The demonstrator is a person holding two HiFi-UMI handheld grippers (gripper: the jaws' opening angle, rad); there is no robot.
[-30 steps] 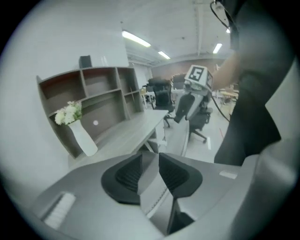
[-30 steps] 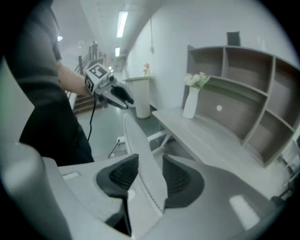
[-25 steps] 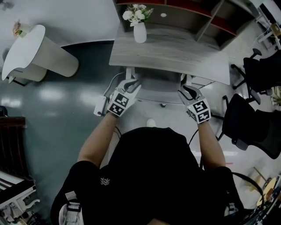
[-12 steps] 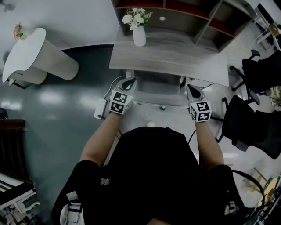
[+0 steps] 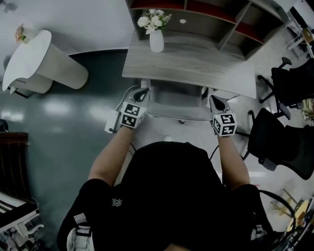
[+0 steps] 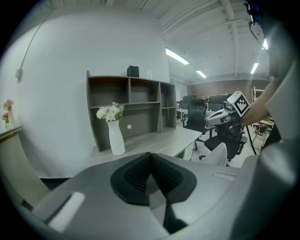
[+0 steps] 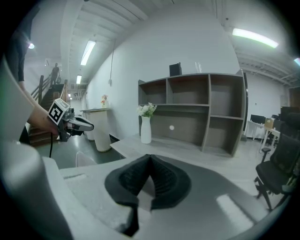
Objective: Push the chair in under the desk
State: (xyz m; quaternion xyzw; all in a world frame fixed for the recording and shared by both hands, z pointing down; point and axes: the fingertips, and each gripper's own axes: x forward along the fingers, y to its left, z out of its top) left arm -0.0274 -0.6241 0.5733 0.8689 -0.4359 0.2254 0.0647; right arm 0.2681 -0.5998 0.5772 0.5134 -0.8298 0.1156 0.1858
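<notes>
A grey chair (image 5: 177, 111) stands at the grey wooden desk (image 5: 196, 63), its seat mostly beneath the desktop and its back rail showing at the desk's near edge. My left gripper (image 5: 142, 92) is shut and empty, its tip at the left end of the chair back. My right gripper (image 5: 215, 101) is shut and empty at the right end. In the left gripper view the closed pads (image 6: 151, 155) point over the desk (image 6: 159, 139), with the chair's pale top (image 6: 218, 154) and the right gripper (image 6: 220, 117) beyond. The right gripper view shows its closed pads (image 7: 150, 157) and the left gripper (image 7: 77, 124).
A white vase with flowers (image 5: 156, 29) stands on the desk's far side, before a shelf unit (image 5: 211, 14). Black office chairs (image 5: 282, 142) crowd the right. A white rounded counter (image 5: 41, 61) is far left, and dark furniture (image 5: 12, 162) sits at the left edge.
Both grippers' jaws went from open to shut. Both moved a little forward toward the desk at the ends of the chair back.
</notes>
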